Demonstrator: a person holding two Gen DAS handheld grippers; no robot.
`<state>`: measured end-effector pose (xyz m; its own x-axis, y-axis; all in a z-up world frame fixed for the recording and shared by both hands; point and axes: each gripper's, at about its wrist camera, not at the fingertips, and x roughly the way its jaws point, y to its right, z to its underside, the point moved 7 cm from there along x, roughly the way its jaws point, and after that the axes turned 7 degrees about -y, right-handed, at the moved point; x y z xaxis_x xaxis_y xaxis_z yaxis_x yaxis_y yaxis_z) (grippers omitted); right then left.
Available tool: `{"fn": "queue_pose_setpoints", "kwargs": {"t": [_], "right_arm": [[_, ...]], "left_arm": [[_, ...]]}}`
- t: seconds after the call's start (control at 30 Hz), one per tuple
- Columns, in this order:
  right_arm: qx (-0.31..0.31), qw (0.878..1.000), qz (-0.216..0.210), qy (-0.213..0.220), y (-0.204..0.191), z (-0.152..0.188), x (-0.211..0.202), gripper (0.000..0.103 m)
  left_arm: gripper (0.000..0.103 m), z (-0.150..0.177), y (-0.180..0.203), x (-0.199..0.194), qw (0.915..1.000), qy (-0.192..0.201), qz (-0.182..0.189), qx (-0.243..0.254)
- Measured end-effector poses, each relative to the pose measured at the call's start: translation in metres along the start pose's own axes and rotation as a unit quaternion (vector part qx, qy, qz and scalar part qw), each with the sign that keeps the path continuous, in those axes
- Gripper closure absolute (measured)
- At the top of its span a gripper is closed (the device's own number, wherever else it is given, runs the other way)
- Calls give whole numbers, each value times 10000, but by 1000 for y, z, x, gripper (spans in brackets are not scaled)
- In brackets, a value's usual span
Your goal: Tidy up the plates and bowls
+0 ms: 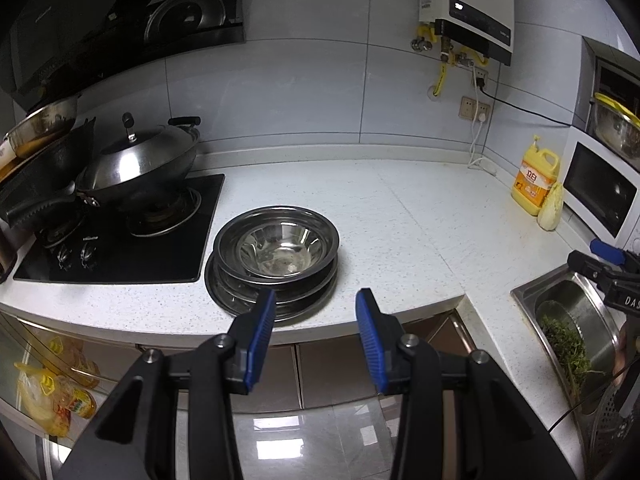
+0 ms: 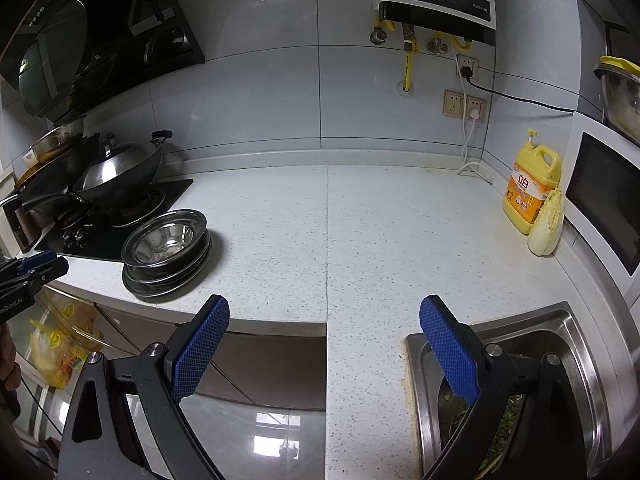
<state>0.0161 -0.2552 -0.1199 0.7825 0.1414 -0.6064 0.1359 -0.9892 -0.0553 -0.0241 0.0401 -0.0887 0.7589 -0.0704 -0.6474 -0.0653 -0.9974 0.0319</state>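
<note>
Fingers [image 1: 262,320] of the left gripper [image 1: 316,316] stand apart with nothing between them, just short of the stack of steel plates [image 1: 224,280] with a bowl [image 1: 280,250] on top, centre of the frame on the bench [image 1: 400,220] beside the stove [image 1: 120,240]. Right gripper [image 2: 324,332] fingers also gape wide and empty above the bench edge near the sink [image 2: 568,332]

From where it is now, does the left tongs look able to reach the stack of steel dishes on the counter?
Probably yes. The left tongs are open and empty, aimed at the stack of steel dishes near the counter edge, with nothing between.
</note>
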Motion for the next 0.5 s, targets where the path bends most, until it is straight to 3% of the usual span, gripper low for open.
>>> {"fn": "queue_pose_setpoints", "kwargs": {"t": [0.37,0.5], "right_arm": [[-49,10000,-76,-28,-1,-2,7,9],[-62,9999,-94,-33,1,-3,8,9]], "left_arm": [[63,-1,-1,-1,10000,39,42,-58],[41,-1,1,-1,10000,33,-14,-11]]}}
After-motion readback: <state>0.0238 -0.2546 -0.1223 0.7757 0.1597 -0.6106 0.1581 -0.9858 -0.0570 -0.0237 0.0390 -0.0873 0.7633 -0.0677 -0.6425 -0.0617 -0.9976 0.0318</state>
